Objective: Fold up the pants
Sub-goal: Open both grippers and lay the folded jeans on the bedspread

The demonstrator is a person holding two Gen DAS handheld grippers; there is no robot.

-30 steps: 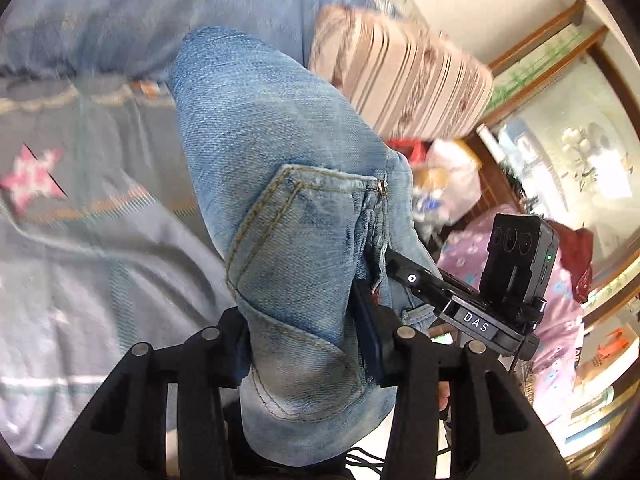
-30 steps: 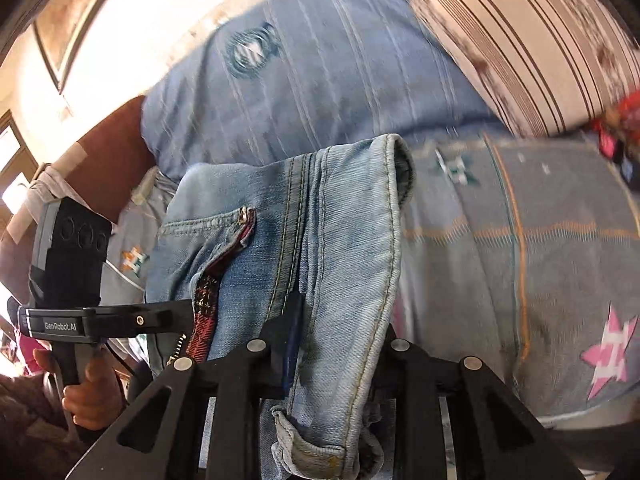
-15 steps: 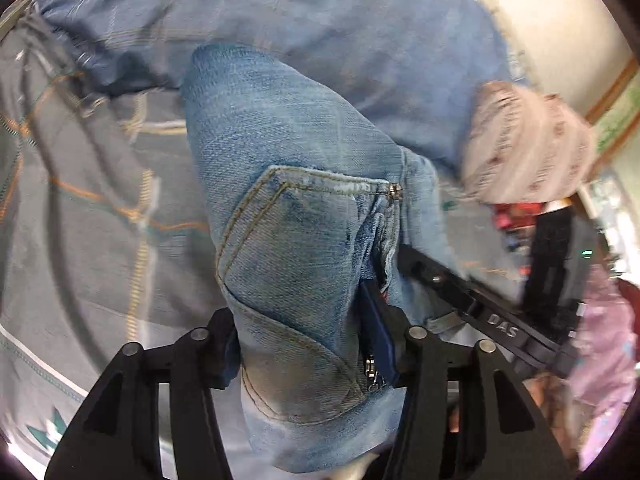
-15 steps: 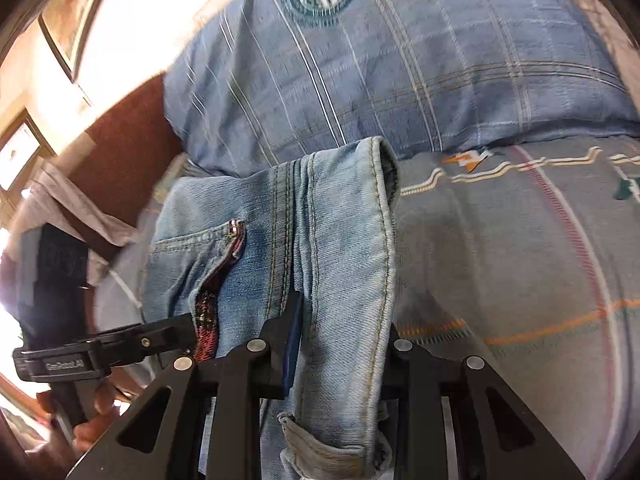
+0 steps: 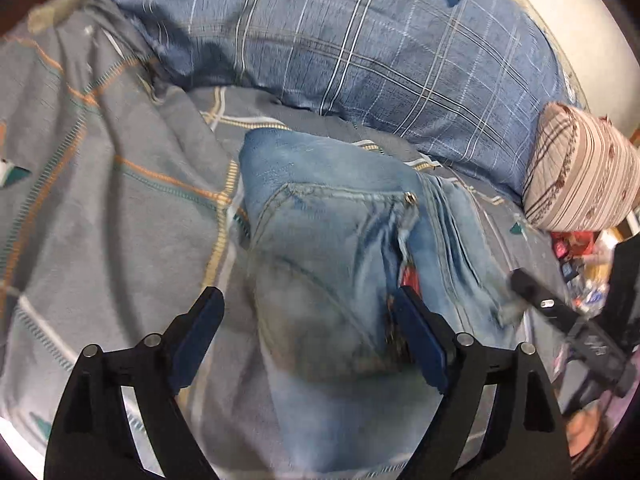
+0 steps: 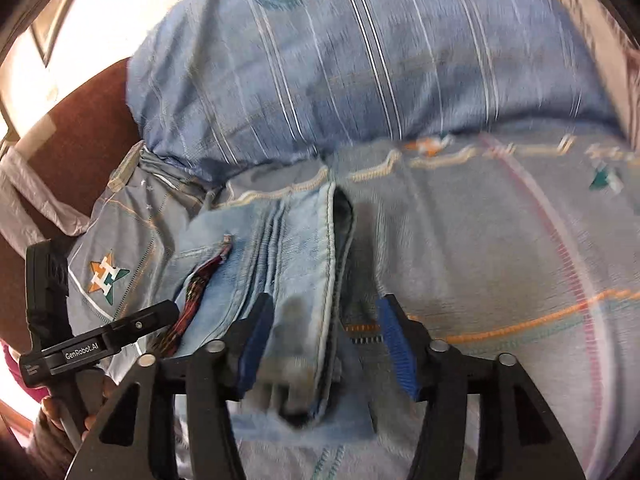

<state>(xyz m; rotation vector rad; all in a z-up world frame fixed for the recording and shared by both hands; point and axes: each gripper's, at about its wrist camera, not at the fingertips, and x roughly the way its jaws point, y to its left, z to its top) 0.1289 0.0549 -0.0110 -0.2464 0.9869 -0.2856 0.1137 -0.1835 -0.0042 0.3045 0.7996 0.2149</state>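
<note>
The folded light-blue jeans [image 5: 336, 248] lie on the grey bedsheet [image 5: 120, 208], pocket side up, close below the blue plaid pillow. My left gripper [image 5: 308, 320] is open, its fingers standing wide on either side of the pocket end. In the right wrist view the jeans [image 6: 280, 264] show their stitched edge and a red-lined pocket opening. My right gripper [image 6: 326, 332] is open too, its blue-padded fingers apart around the folded edge. Each gripper's body shows in the other's view.
A large blue plaid pillow [image 5: 360, 52] lies along the head of the bed. A striped pink-and-brown cushion [image 5: 580, 176] sits at the right with clutter beyond it. A brown headboard [image 6: 80, 140] stands at the left in the right wrist view.
Both grippers lowered the jeans onto the sheet near the pillow and opened, letting go of the denim they held shut half a second ago.
</note>
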